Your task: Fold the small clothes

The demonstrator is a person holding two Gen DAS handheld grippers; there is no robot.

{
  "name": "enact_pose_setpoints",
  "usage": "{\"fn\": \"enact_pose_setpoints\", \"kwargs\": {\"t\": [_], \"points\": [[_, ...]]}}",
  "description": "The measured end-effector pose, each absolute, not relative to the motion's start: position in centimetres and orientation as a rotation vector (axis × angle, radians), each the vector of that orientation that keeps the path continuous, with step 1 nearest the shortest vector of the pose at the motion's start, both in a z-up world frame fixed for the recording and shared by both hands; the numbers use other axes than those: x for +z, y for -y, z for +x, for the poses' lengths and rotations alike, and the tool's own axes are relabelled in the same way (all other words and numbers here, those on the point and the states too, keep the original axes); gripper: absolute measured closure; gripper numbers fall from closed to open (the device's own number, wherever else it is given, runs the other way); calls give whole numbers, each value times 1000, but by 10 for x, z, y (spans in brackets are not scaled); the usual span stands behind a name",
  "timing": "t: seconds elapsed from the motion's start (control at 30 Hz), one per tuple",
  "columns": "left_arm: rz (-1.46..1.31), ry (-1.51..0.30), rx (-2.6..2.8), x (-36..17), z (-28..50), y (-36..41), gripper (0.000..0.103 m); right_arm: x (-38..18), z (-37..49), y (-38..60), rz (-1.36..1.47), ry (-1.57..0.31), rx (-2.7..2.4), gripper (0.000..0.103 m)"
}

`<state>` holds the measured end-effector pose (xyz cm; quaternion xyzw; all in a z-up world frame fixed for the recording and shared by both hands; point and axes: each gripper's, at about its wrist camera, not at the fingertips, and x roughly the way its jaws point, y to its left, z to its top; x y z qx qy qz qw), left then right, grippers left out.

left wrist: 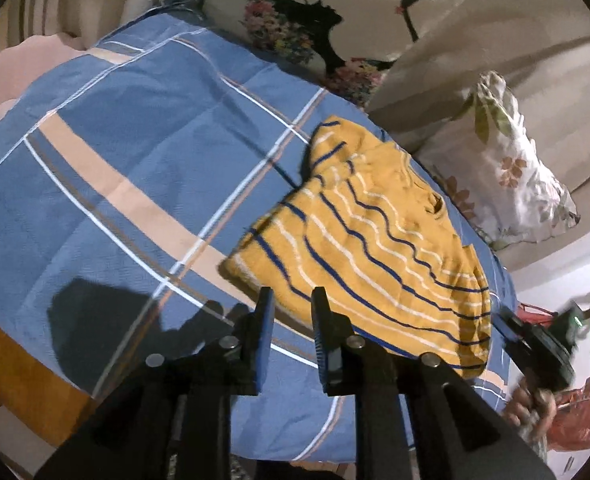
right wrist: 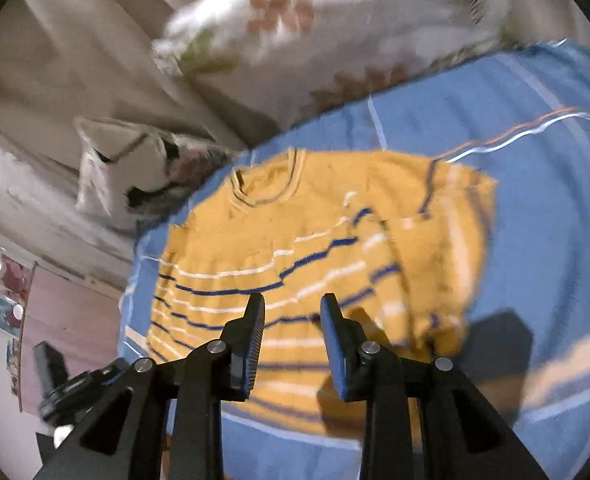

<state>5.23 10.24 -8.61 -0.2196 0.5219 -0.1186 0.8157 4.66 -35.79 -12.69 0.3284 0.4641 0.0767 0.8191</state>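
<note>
A small yellow shirt with blue and white stripes lies spread on a blue plaid bedsheet. My left gripper is open and empty, its tips just above the shirt's near hem corner. In the right wrist view the shirt lies collar away, one sleeve folded in at the right. My right gripper is open and empty above the shirt's lower part. The right gripper also shows at the right edge of the left wrist view, held by a hand.
A floral pillow with a black figure and a white flowered pillow lie at the bed's far side. An orange cloth lies at the lower left. A red plastic bag sits beyond the bed's edge.
</note>
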Motion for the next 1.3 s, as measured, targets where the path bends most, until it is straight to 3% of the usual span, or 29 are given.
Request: {"fn": "enact_pose_setpoints", "kwargs": {"t": [0.13,0.2,0.23,0.33,0.43,0.5,0.6,0.73,0.8,0.83,0.87,0.93,1.07,1.23,1.3], "points": [[-415,-1096,-257,-80,58,-94,82,-172,80,369,718,-1088,78,73],[-411,-1097,-260,-82,65,-94,81,-182,88,376,721,-1115,45,85],[-411,-1097,-264,-83,68,-94,79,-179,89,377,718,-1127,33,85],[-400,-1095,-268,-88,84,-97,68,-149,88,363,619,-1115,-34,76],[-400,-1117,-291,-102,104,-99,67,-109,90,329,567,-1068,6,73],[-401,-1142,-305,-114,117,-100,67,-96,105,291,541,-1067,95,58],[-398,-1175,-361,-129,134,-99,67,-98,136,230,505,-1117,230,55],[-418,-1211,-429,-146,144,-96,59,-125,181,157,481,-1210,300,55],[-440,-1252,-485,-155,144,-91,60,-143,201,134,502,-1275,313,55],[-449,-1267,-508,-158,143,-89,65,-151,207,124,500,-1298,309,55],[-458,-1271,-522,-160,140,-88,80,-158,214,116,474,-1319,283,54],[-505,-1301,-560,-164,139,-89,93,-167,224,98,379,-1341,225,52],[-607,-1318,-645,-167,132,-92,95,-174,231,69,277,-1375,183,29],[-584,-1315,-709,-161,121,-80,95,-182,234,30,-8,-1401,122,26],[-571,-1307,-722,-157,118,-79,95,-185,228,20,-99,-1384,97,30]]}}
